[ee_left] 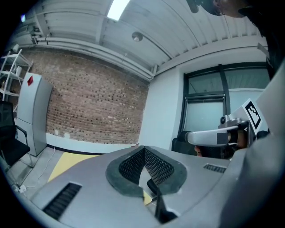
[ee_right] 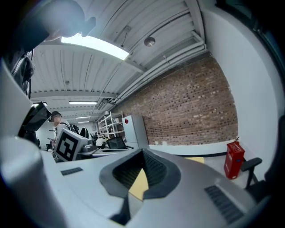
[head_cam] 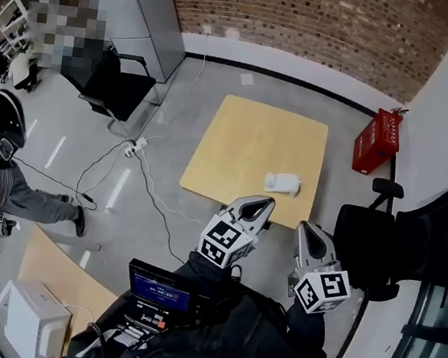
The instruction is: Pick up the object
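A small white object (head_cam: 283, 183) lies on the light wooden table (head_cam: 244, 148), near its front right corner. My left gripper (head_cam: 265, 206) hangs just short of the table's near edge, its tip pointing at the object, jaws shut and empty. My right gripper (head_cam: 305, 229) is beside it to the right, a little farther back, also shut with nothing in it. In the left gripper view the closed jaws (ee_left: 144, 153) hide the object; only a strip of table (ee_left: 67, 162) shows. The right gripper view shows closed jaws (ee_right: 143, 156) with table colour behind them.
A red crate (head_cam: 376, 142) stands on the floor right of the table. Black office chairs sit at the right (head_cam: 371, 233) and far left (head_cam: 111, 79). Cables (head_cam: 138, 151) trail across the floor left of the table. A person (head_cam: 12, 189) is at the left edge.
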